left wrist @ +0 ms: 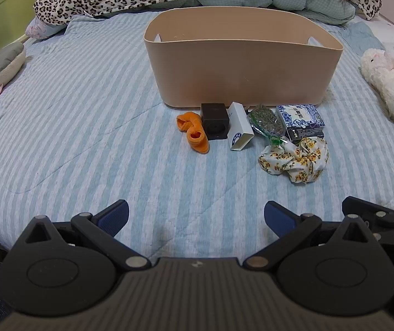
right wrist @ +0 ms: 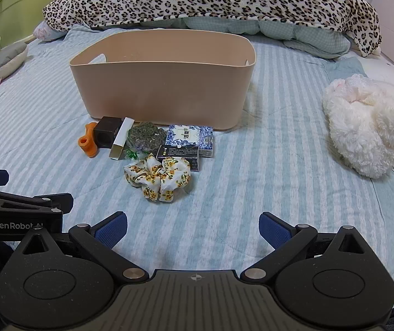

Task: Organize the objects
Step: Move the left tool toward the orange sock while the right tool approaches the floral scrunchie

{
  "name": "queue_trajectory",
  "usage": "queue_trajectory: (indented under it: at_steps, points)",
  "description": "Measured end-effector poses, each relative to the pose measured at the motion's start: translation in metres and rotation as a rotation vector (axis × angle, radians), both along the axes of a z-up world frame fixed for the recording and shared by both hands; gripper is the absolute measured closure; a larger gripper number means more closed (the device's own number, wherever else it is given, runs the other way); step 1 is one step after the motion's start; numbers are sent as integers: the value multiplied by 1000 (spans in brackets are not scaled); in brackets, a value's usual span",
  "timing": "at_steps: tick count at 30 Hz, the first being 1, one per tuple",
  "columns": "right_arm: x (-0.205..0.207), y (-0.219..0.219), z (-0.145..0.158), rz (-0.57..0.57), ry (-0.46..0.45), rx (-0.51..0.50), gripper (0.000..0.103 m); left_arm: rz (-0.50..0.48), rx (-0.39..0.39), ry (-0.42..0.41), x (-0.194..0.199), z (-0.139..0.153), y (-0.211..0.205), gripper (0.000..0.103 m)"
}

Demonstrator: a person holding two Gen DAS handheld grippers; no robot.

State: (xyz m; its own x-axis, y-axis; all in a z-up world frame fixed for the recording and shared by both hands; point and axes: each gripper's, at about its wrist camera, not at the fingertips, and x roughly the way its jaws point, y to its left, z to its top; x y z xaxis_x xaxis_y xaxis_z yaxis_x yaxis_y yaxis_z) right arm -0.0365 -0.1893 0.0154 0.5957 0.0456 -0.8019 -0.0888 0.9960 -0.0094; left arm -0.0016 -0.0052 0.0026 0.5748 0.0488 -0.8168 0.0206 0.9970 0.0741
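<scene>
Beige bin [left wrist: 241,63] on striped bedspread [left wrist: 72,110] | small items in a row just before bin: orange sock [left wrist: 192,132], black cube [left wrist: 215,121], floral scrunchie [left wrist: 296,158] | left gripper [left wrist: 196,213] and right gripper [right wrist: 193,226]: jaws spread wide, empty, nearer the camera than the row

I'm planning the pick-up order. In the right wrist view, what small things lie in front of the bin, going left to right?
Orange sock → black cube → white box → bag of dried herbs → blue-and-white box. The floral scrunchie and the dark box sit nearer and overlap that row.
</scene>
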Motion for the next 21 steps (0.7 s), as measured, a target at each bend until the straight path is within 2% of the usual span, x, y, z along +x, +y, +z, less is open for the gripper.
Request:
queue_trajectory:
  at_steps: [21]
  points:
    - [1, -2, 1, 0, -2, 1, 0, -33, -3, 6, 0, 0, 0, 0]
